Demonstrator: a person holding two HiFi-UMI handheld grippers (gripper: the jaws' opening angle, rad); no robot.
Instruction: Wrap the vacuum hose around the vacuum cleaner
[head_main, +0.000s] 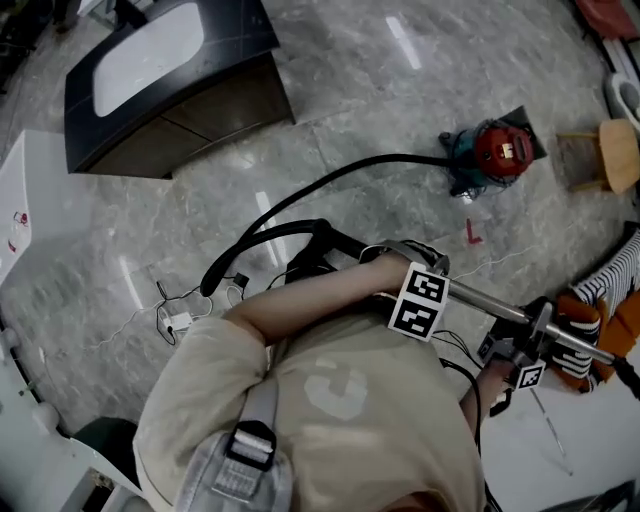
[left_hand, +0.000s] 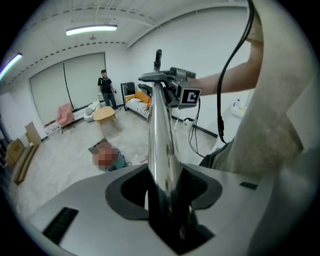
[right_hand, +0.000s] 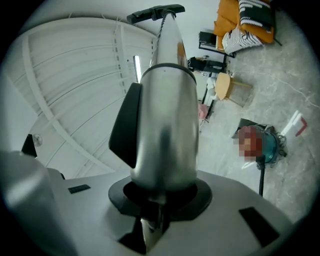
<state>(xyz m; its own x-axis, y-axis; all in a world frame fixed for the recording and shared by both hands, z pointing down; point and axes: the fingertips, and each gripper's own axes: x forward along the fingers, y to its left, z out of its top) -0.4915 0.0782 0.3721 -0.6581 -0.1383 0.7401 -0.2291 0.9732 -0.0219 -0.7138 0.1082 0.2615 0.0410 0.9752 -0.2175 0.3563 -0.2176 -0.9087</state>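
Head view: round red-and-teal vacuum cleaner (head_main: 497, 152) sits on the glossy marbled floor (head_main: 380, 90). Smooth black hose (head_main: 330, 180) curves from its left side to the person, not wound round it.
Left gripper view: left gripper (left_hand: 167, 220) jaws clamp the polished chrome wand tube (left_hand: 160, 140).
Right gripper view: right gripper (right_hand: 152, 220) jaws are narrow, gripping the same tube at its wider brushed-metal sleeve (right_hand: 167, 125).

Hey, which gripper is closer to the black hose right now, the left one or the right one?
Left. The left gripper clamps the metal tube close to the hose end; the right gripper clamps the same tube farther along, away from the hose.
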